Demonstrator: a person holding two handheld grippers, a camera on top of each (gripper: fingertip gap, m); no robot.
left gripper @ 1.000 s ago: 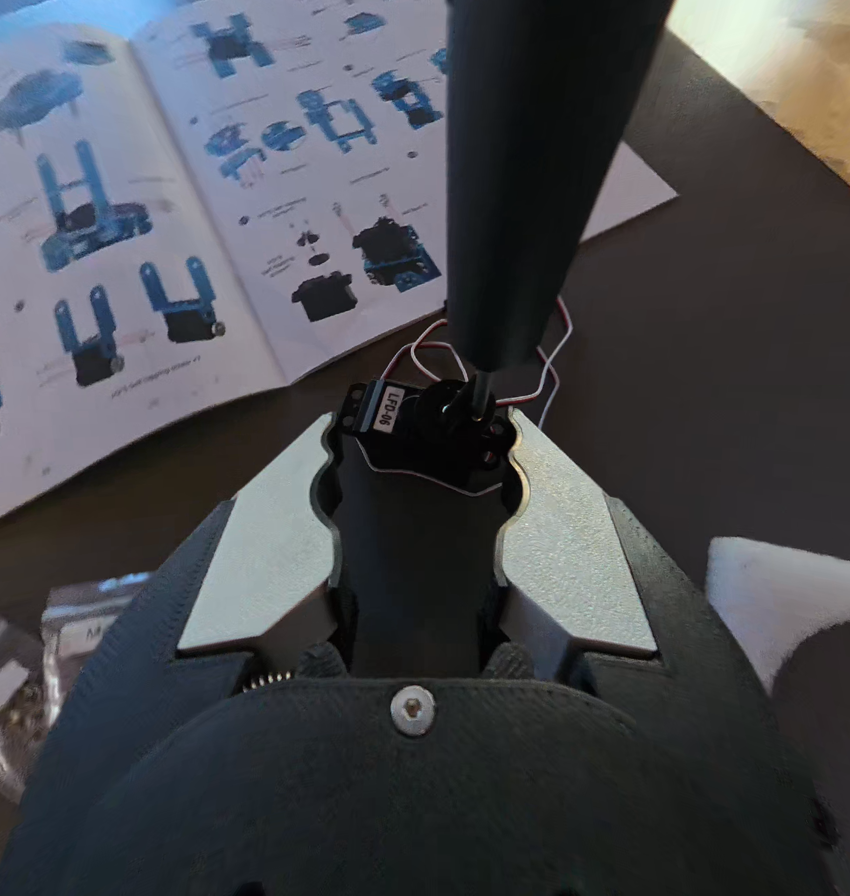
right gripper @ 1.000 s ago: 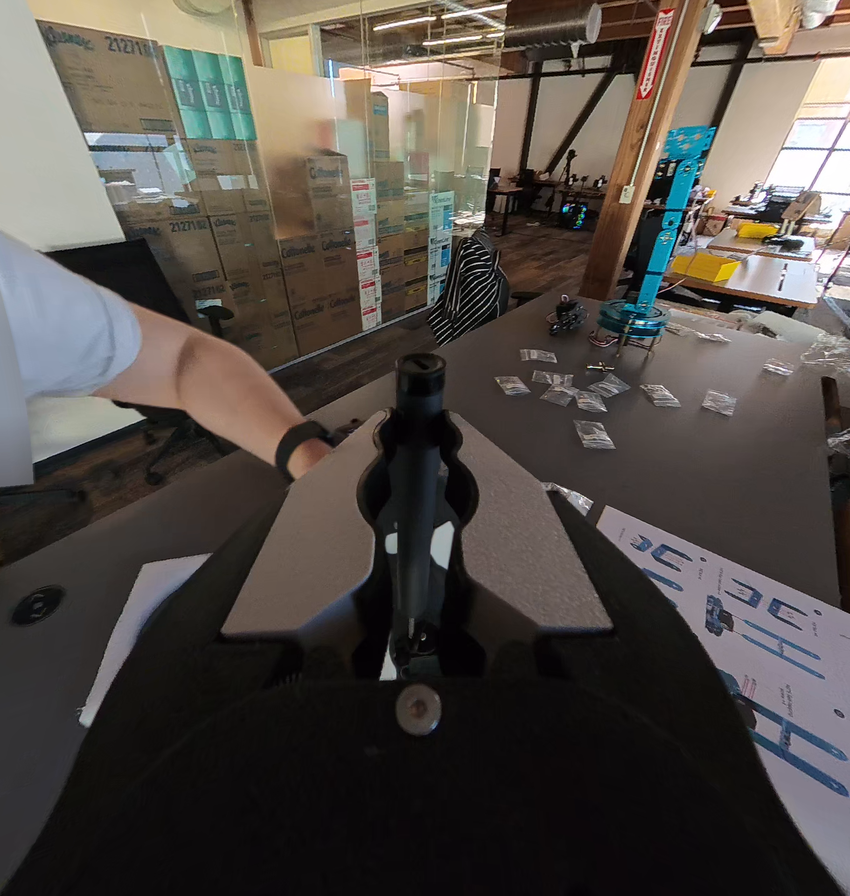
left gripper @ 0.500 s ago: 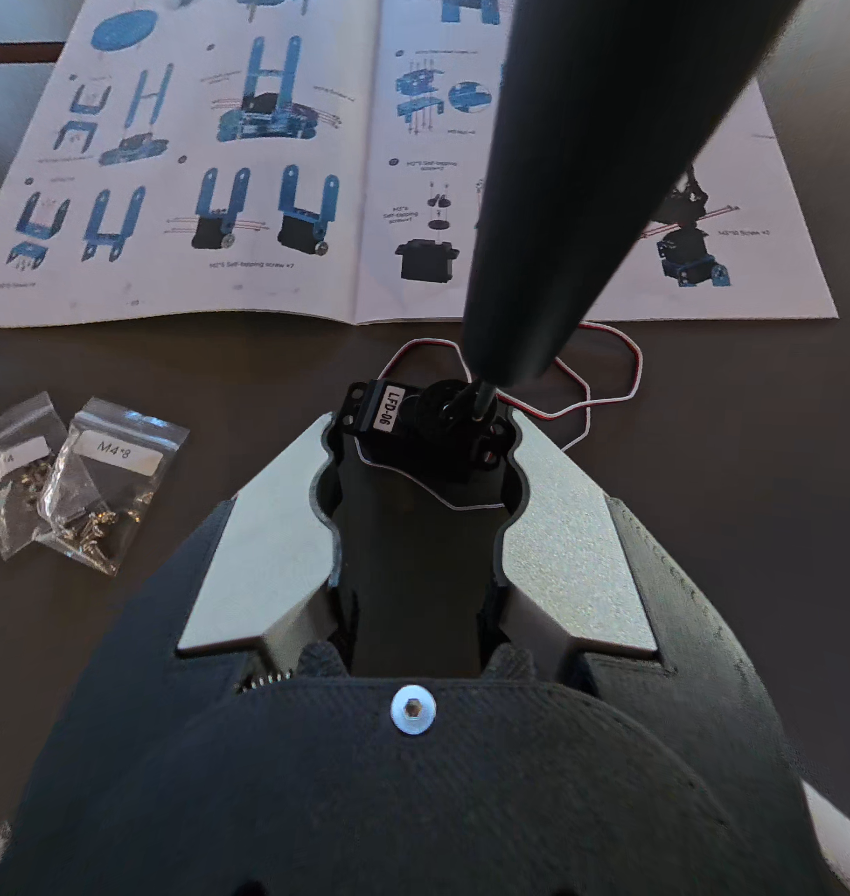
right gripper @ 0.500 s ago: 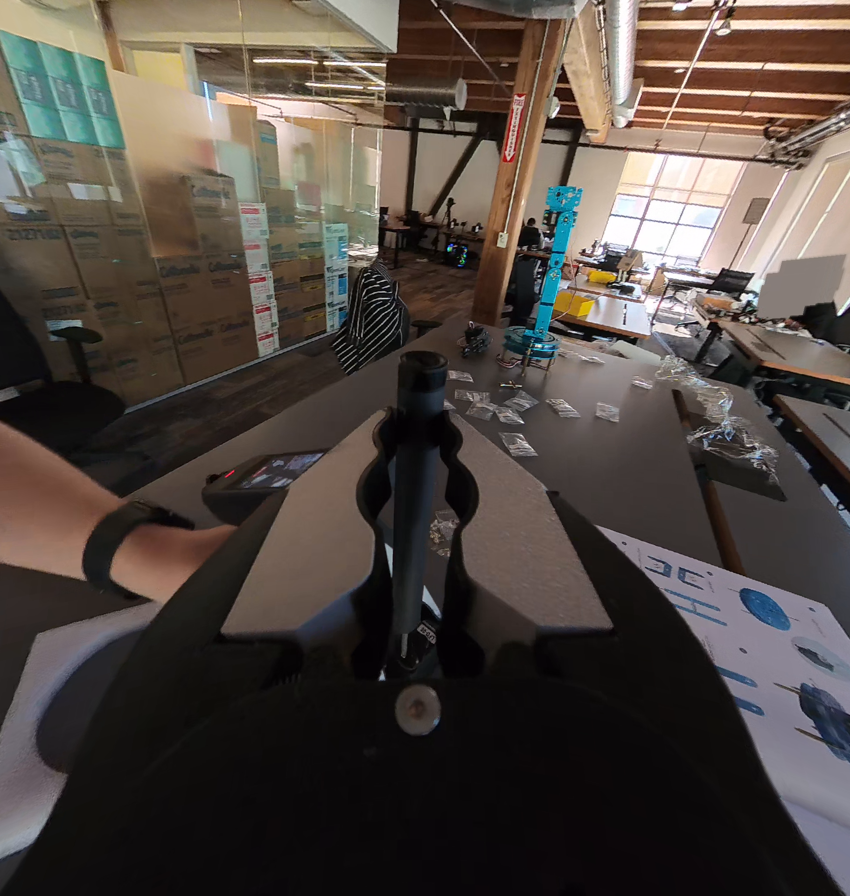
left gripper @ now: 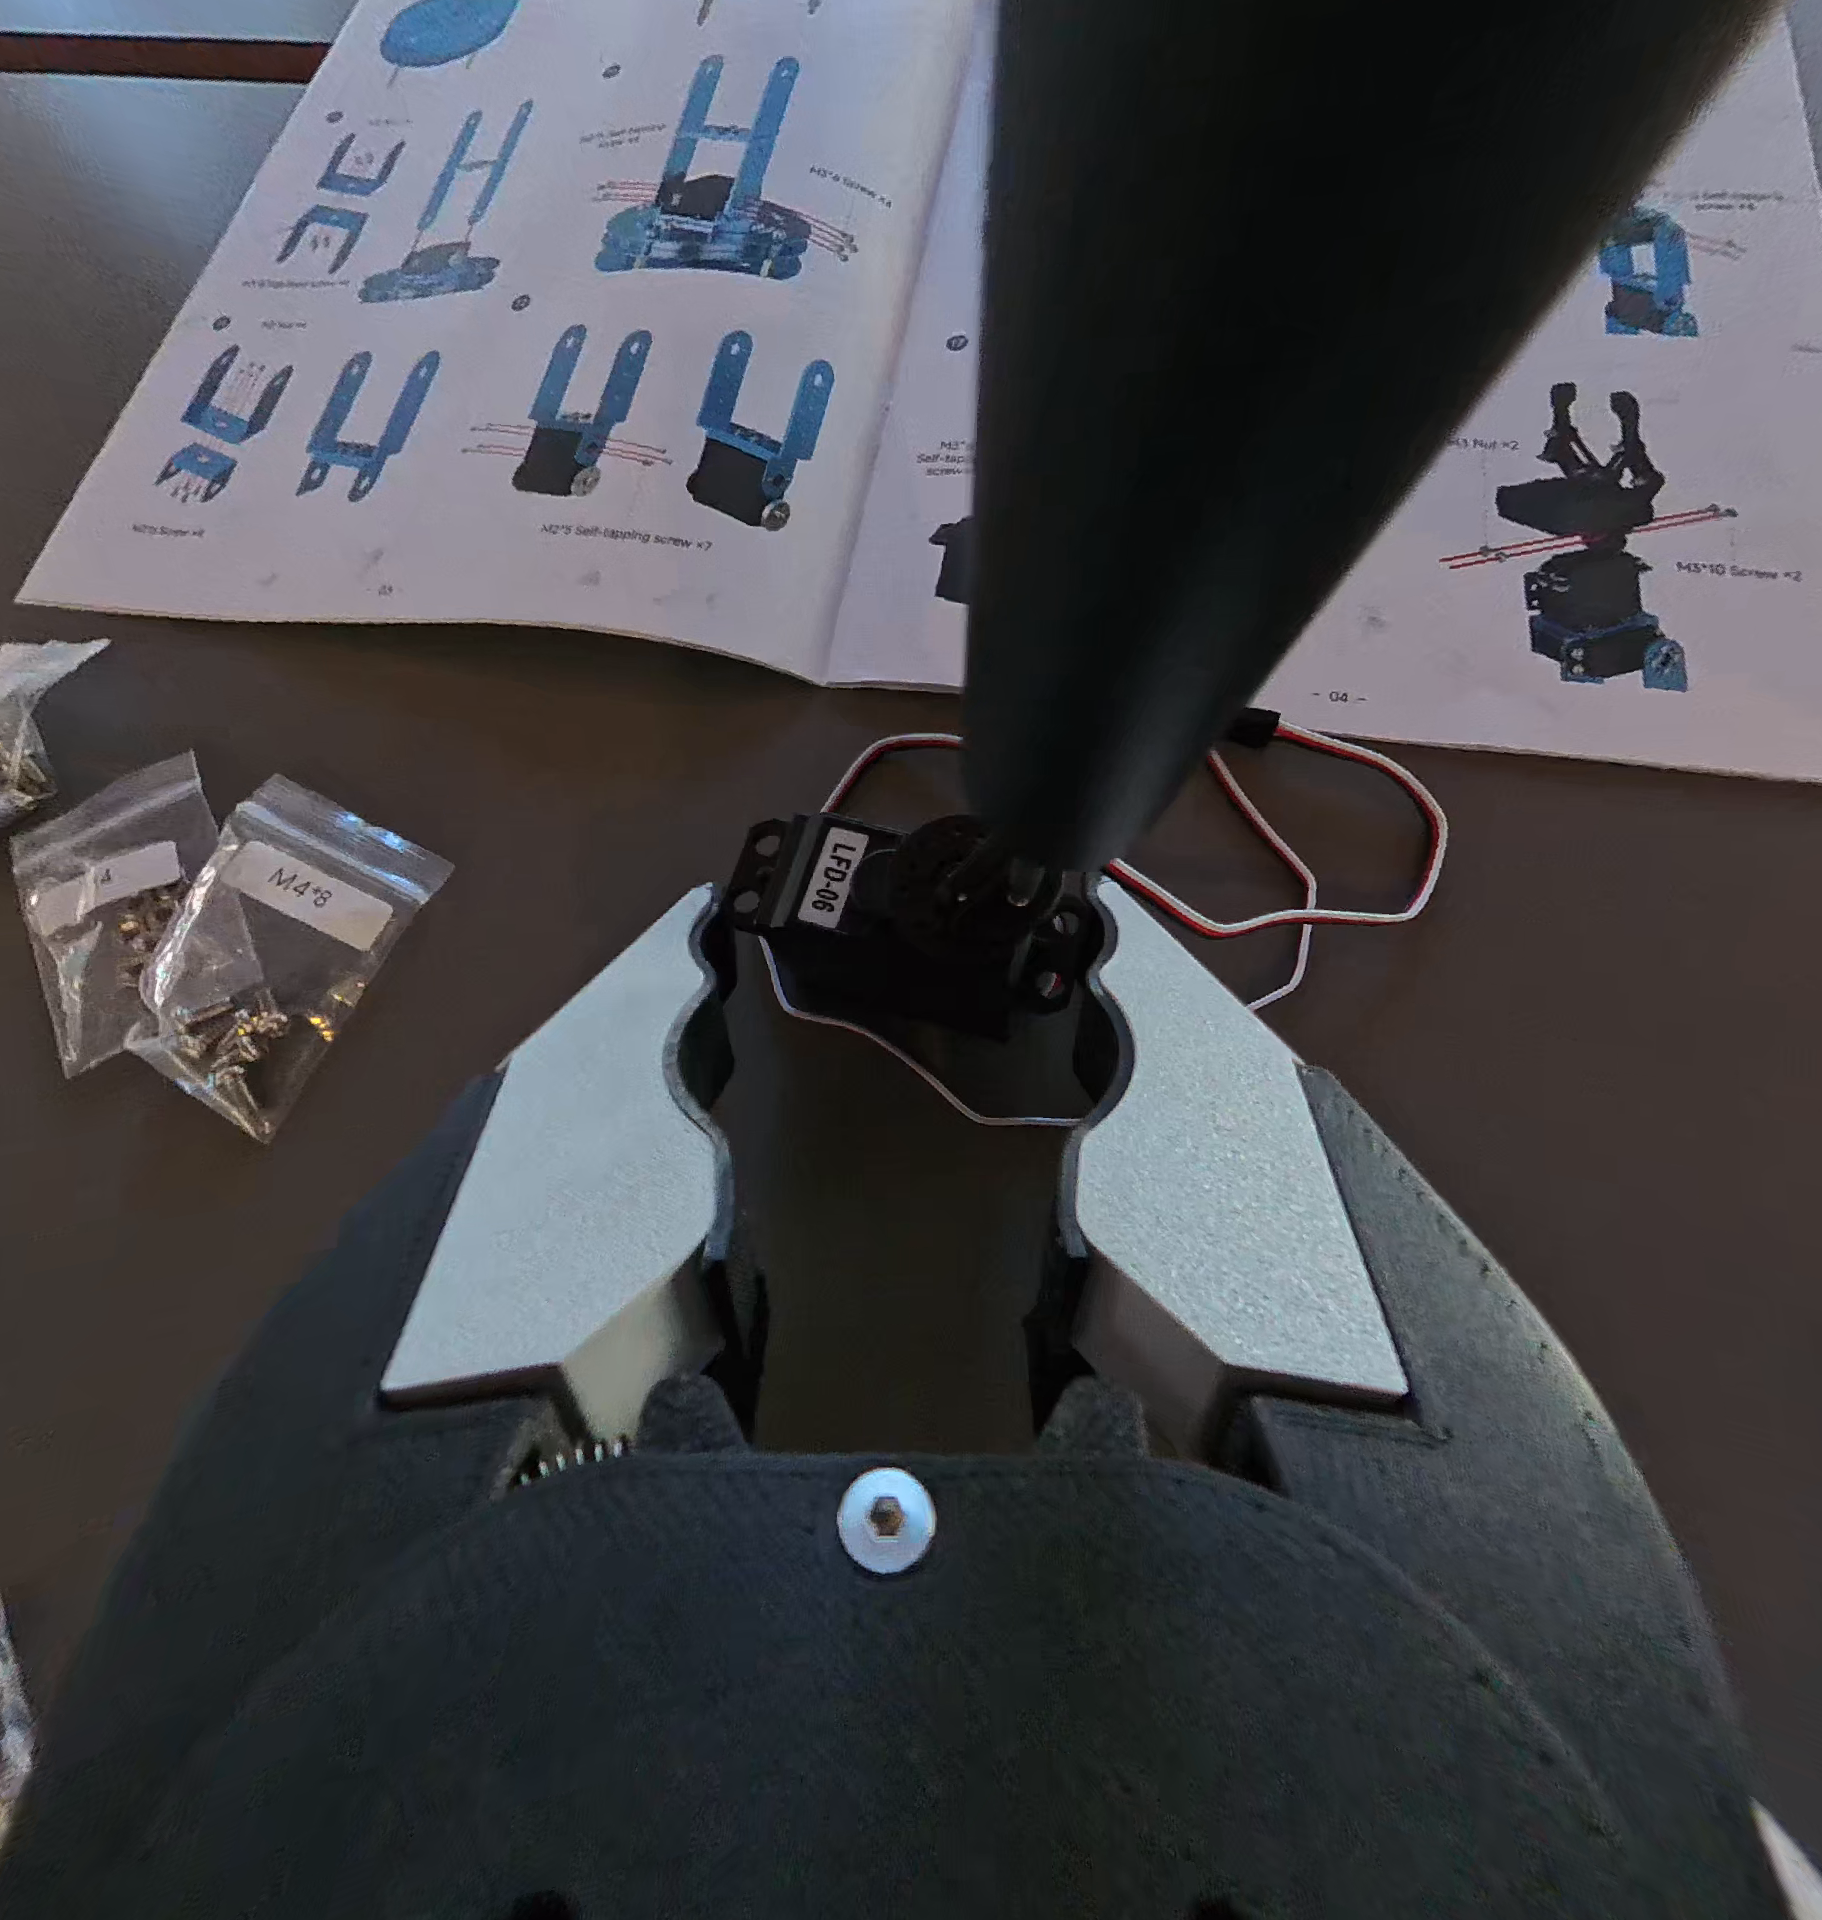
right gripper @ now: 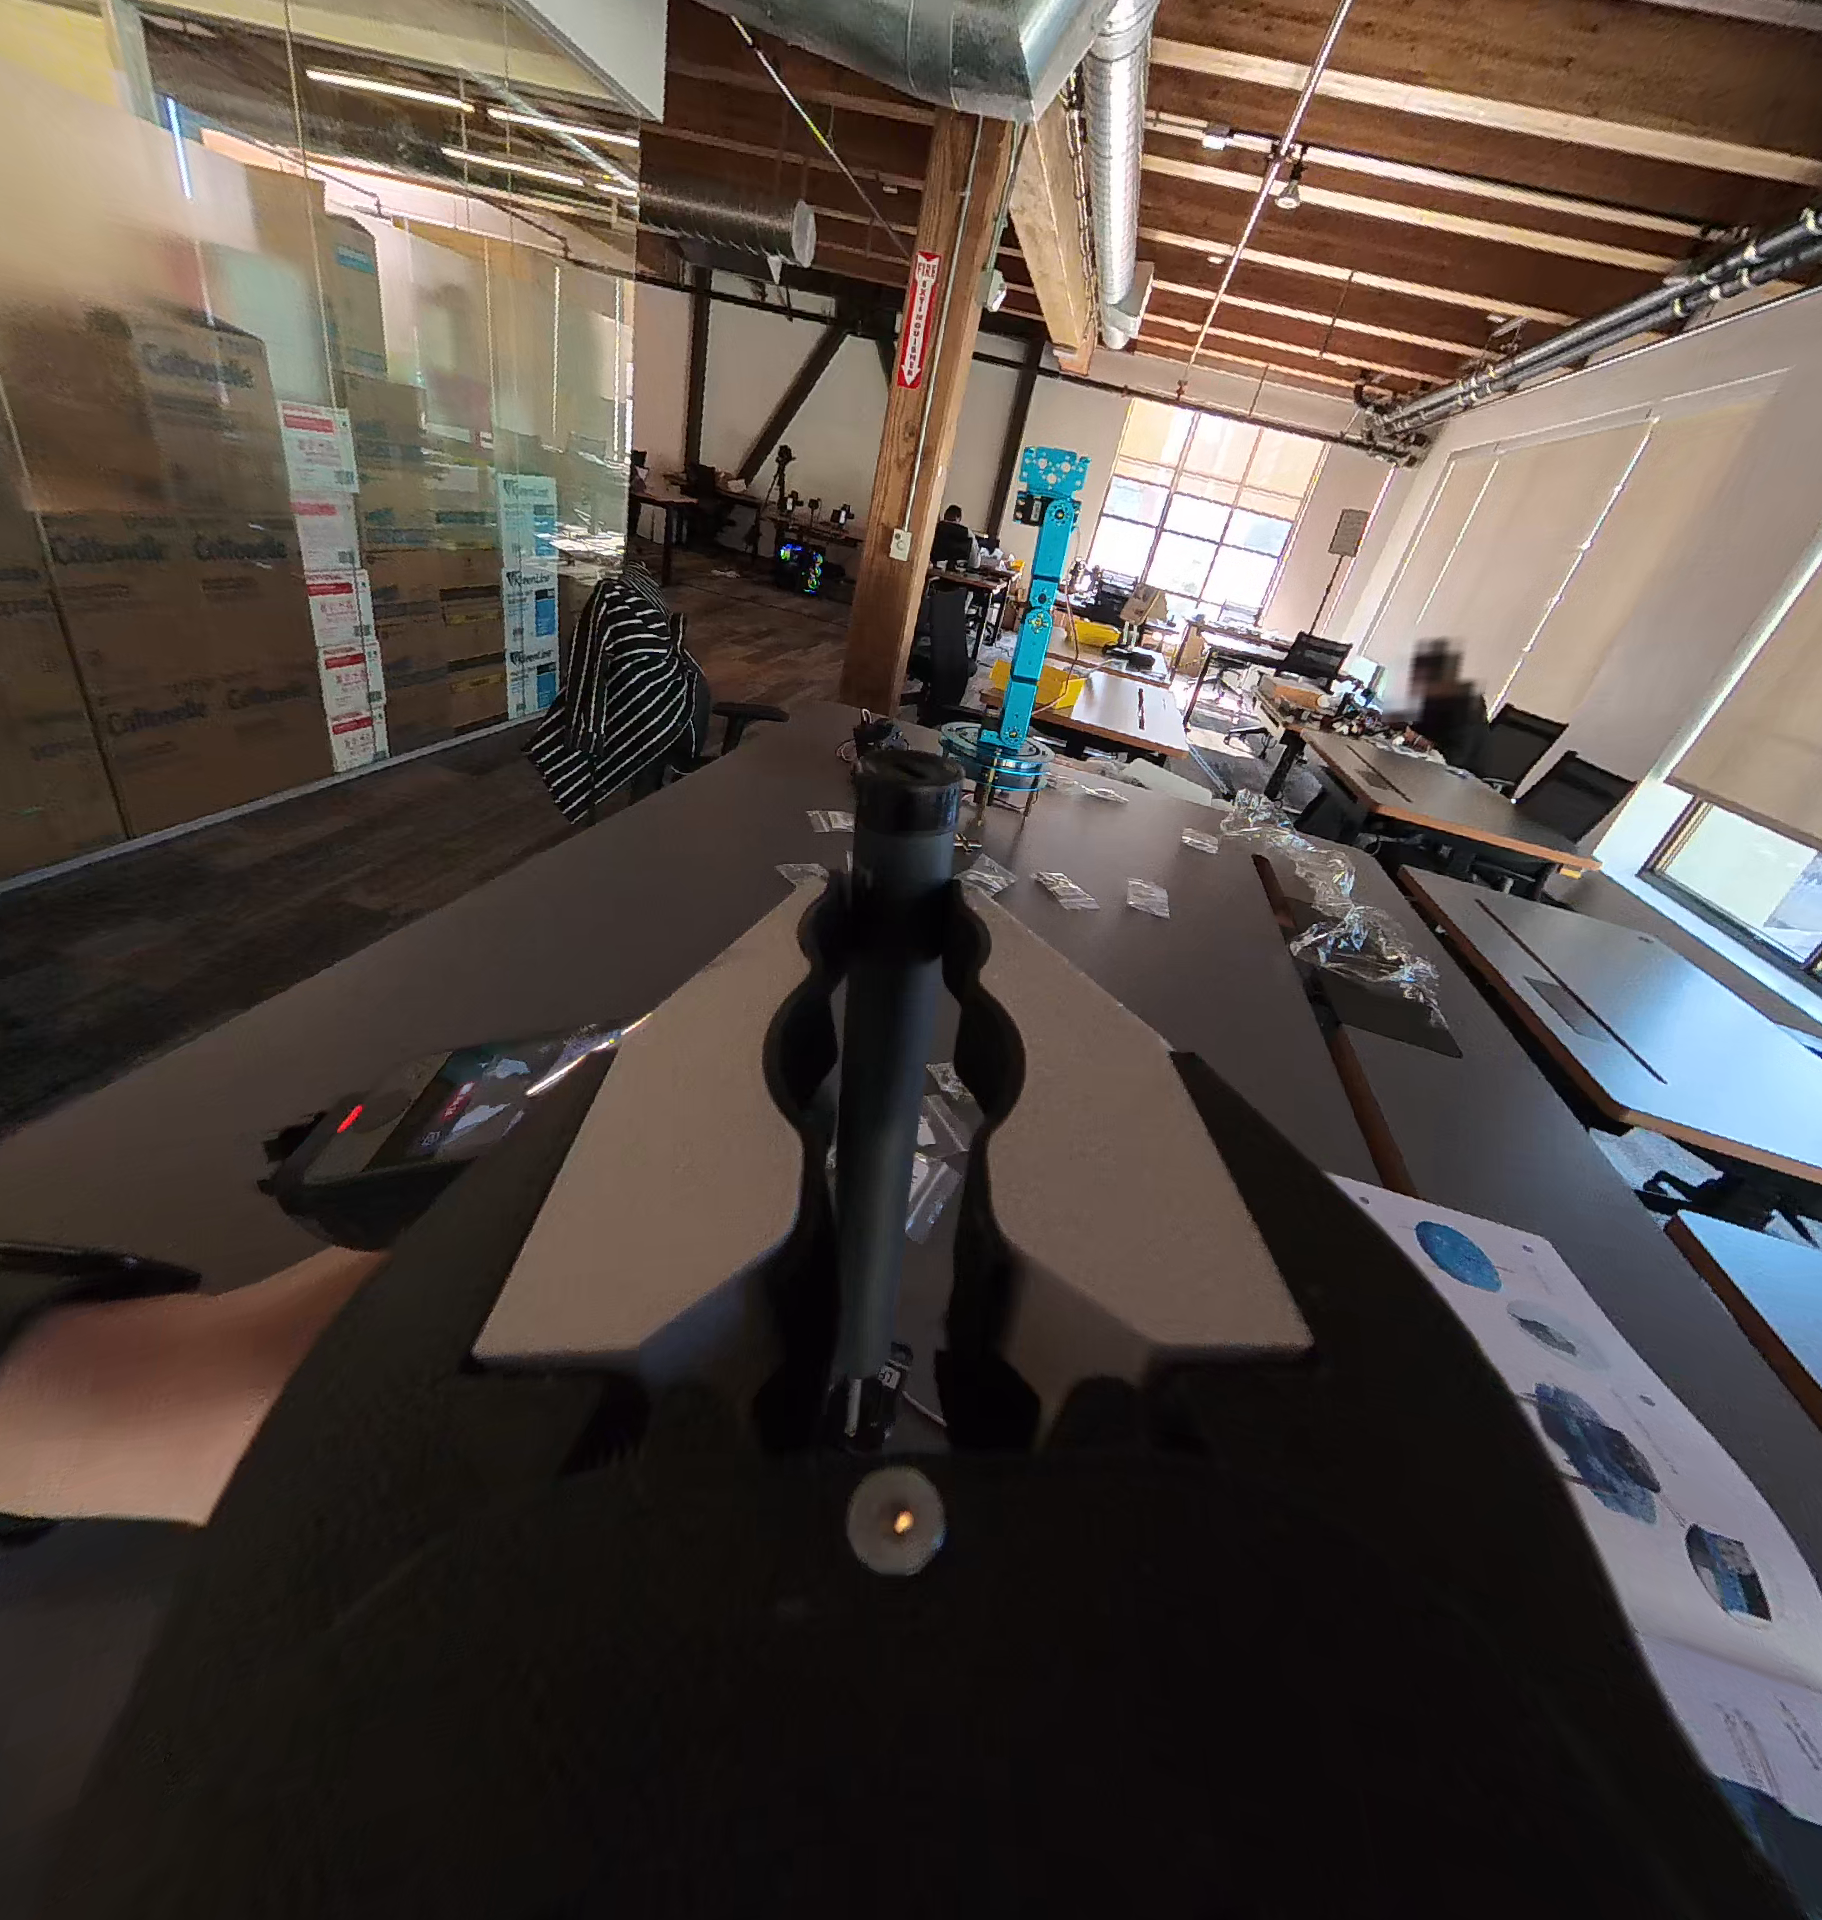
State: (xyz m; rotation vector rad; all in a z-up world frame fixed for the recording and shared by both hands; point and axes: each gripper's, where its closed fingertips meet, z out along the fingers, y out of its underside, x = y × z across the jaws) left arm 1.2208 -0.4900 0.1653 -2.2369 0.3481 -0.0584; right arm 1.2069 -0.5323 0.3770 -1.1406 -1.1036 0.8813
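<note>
We see the left hand-held gripper (left gripper: 902, 914) clamped on a black servo motor (left gripper: 891, 930) above the counter (left gripper: 1572, 1039), right hand-held gripper (right gripper: 891, 904) clamped on a screwdriver (right gripper: 886, 1039), its tip on the motor's hub, open manual (left gripper: 533, 343) beyond, screw bags (left gripper: 252, 956) to the left.

Servo (left gripper: 891, 925) on table (left gripper: 1509, 1091), booklet (left gripper: 595, 343) behind it, 3 screw bags (left gripper: 263, 956) left.

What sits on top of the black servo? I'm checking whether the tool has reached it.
The dark screwdriver comes down onto the black servo, its tip at the round horn. The handle's bulk hides the exact contact point. The left gripper clamps the servo's sides.
</note>
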